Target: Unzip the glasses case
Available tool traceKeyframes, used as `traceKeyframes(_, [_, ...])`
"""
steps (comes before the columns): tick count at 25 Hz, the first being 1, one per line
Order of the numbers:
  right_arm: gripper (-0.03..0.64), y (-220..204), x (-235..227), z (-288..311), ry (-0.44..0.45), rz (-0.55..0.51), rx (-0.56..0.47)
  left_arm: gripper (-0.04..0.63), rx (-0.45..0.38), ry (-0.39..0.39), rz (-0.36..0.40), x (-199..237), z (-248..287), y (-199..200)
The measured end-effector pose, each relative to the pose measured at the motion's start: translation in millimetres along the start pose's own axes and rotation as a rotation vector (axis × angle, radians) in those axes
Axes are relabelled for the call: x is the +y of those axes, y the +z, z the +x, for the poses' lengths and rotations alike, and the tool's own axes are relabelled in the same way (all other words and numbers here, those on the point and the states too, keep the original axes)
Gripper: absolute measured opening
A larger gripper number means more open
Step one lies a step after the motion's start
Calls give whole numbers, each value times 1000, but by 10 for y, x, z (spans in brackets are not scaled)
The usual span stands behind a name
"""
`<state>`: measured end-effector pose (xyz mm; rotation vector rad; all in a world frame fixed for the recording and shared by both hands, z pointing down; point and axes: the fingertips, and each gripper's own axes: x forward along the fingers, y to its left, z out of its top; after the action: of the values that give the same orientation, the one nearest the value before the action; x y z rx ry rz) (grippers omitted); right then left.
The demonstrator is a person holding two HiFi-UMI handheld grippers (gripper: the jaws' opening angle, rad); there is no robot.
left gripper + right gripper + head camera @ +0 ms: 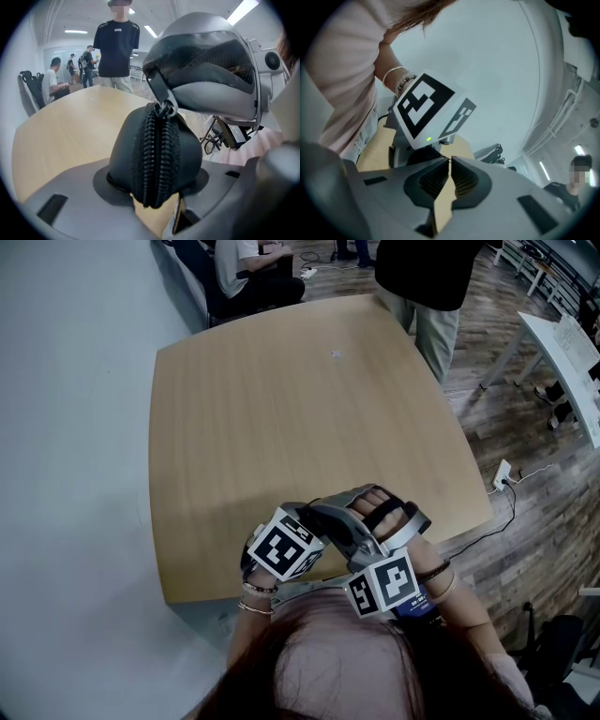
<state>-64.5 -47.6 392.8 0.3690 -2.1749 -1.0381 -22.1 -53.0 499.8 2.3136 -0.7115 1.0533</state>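
No brand anywhere on the glasses case (125,150), it's plain black. The only print around is the black-and-white square pattern on the marker cube (426,110) and a tiny white logo on the shirt of the person (116,42) standing past the table (281,399), and that's way too small to read.

The left gripper (157,190) has its fingers clamped on the case from both sides. The smooth domed end bulges up between them, with chunky zipper teeth (157,154) running over it.

The right gripper (450,161) has its fingers pressed together, ribbed pads meeting, nipping the zipper pull (161,96) right at the tips.

In the head view the case is pretty much hidden behind both grippers.
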Motion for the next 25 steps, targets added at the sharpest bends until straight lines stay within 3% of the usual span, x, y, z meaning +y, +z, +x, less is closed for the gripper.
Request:
traceKeyframes(9, [14,131,-99,-62,13,94,-103,216,-32,-17,13,-63,43,126])
traceKeyframes(25, [14,-28,-127,-35,-27,136,-59,221,-111,75,-29,196,-78,111])
